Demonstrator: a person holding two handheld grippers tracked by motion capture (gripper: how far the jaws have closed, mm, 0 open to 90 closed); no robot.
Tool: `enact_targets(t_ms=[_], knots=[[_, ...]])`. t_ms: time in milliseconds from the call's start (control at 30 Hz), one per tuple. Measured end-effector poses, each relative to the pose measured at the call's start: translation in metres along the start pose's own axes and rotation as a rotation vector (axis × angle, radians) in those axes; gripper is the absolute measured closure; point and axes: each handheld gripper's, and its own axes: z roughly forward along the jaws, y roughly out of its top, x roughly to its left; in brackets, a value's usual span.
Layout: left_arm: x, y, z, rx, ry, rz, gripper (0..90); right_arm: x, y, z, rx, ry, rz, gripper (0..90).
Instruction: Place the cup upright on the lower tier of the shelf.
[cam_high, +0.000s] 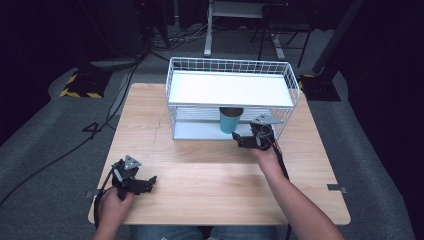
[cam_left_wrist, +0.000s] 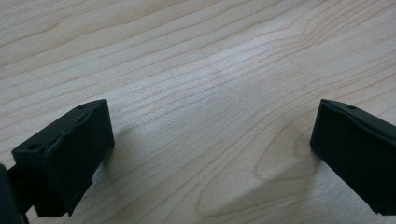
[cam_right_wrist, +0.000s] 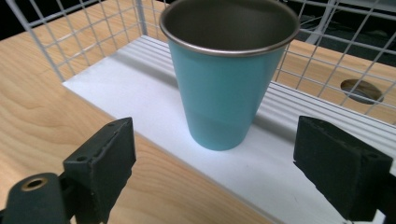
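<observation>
While the teal metal cup with a bare steel rim stands upright on the lower white shelf of the white wire rack, the right gripper sits just in front of it with its fingers spread wide, nothing between them. The cup is near the shelf's front edge, about midway along the rack in the high view, right under the upper white shelf.

The likely trouble is a tip: if the fingers close high or one touches first, the tapered cup could rock or slide back toward the rear wire wall. Lifting too soon after a grasp could knock the rim on the upper shelf, which I judge leaves little headroom. The safe way out looks to be straight forward across the shelf's front edge, where the rack is open; the side and rear mesh block other routes.

The left gripper rests low on the light wooden desk, well apart from the rack, fingers also wide apart and empty, with bare desk around it.
</observation>
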Motion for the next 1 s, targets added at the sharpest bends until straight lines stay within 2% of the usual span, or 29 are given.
enact_targets(t_ms=[100,267,633,1000], knots=[[0.0,0.0,0.0,0.0,0.0,0.0,0.0,-0.002,0.0,-0.013,-0.012,0.011,-0.007,13.7],[0.0,0.0,0.0,-0.001,0.0,-0.001,0.0,-0.005,-0.005,-0.03,-0.002,0.026,-0.008,13.9],[0.0,0.0,0.0,0.0,0.0,0.0,0.0,-0.019,-0.024,-0.076,0.0,0.034,-0.029,14.6],[0.0,0.001,0.001,0.0,0.001,-0.003,0.0,-0.038,-0.046,-0.119,0.01,0.022,0.001,15.4]])
